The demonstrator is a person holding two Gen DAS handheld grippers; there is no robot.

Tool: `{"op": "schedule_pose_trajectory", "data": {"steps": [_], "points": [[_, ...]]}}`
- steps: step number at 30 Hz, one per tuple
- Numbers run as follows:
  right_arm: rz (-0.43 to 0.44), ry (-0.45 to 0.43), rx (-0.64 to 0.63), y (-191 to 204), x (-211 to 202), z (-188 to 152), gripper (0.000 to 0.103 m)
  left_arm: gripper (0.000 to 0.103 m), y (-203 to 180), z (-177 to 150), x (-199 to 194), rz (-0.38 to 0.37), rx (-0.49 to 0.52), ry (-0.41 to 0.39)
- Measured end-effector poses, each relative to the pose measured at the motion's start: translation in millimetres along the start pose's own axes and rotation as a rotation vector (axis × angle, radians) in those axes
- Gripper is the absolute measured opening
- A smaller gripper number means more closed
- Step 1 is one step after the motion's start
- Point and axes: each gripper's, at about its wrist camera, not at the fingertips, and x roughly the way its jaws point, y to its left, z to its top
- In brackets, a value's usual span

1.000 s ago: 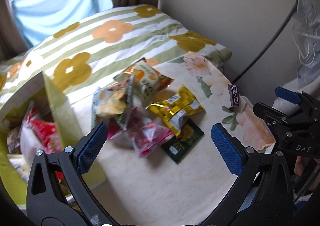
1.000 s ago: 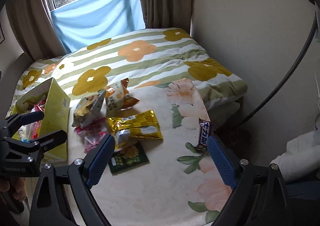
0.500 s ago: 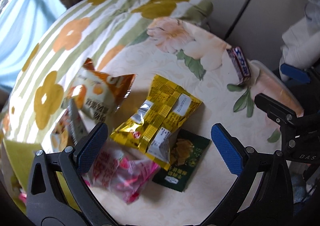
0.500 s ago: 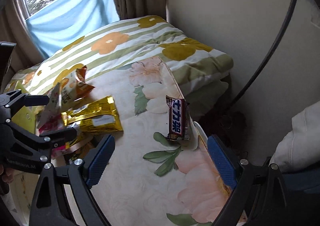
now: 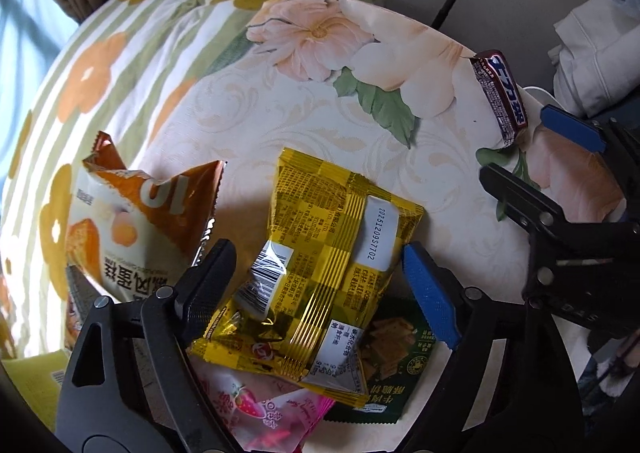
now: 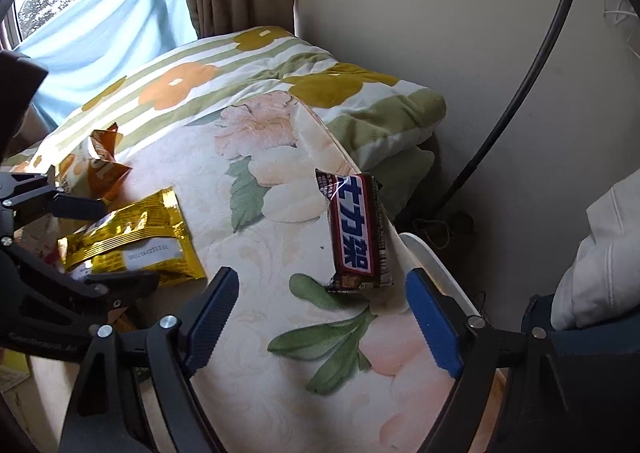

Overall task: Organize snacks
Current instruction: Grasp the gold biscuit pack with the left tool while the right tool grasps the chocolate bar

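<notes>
Left wrist view: left gripper (image 5: pixel 316 273) spread wide, straddling yellow foil packet (image 5: pixel 316 277) at lower centre. Light, crinkly, slippery; best pinched across its sides. Right wrist view: right gripper (image 6: pixel 322 307) wide open below chocolate bar (image 6: pixel 356 229), stiffer, centre frame.

Gold checkered packet (image 5: pixel 320 253), red-and-blue bar (image 6: pixel 356 233), floral cream cloth (image 6: pixel 248 245).

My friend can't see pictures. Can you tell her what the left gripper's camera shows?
The open left gripper hovers around a yellow snack packet lying on a floral bedspread. An orange bag, pink packet and green packet surround it.
</notes>
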Motion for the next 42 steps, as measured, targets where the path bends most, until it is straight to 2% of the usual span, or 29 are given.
{"op": "schedule_pose_trajectory", "data": {"steps": [2, 5, 14, 20, 31, 39, 42], "points": [[-0.006, 0.001, 0.003, -1, 4, 2, 0.081, 0.084, 2, 0, 3, -0.014, -0.004, 0.002], [-0.011, 0.008, -0.006, 2, 9, 3, 0.071, 0.081, 4, 0, 7, -0.035, -0.013, 0.007], [-0.023, 0.008, -0.036, 7, 15, 10, 0.065, 0.074, 4, -1, 8, -0.045, -0.007, 0.007], [-0.013, 0.005, -0.075, 12, 17, 15, 0.061, 0.063, 4, -1, 7, -0.059, -0.014, 0.010], [-0.002, -0.005, -0.114, 13, 24, 30, 0.056, 0.057, 4, -1, 4, -0.059, -0.043, 0.010], [0.011, 0.030, -0.141, 14, 40, 34, 0.038, 0.055, 0, -2, 3, -0.068, -0.044, 0.011], [0.015, 0.030, -0.139, 13, 42, 35, 0.035, 0.054, 0, -2, 2, -0.071, -0.045, 0.011]]}}
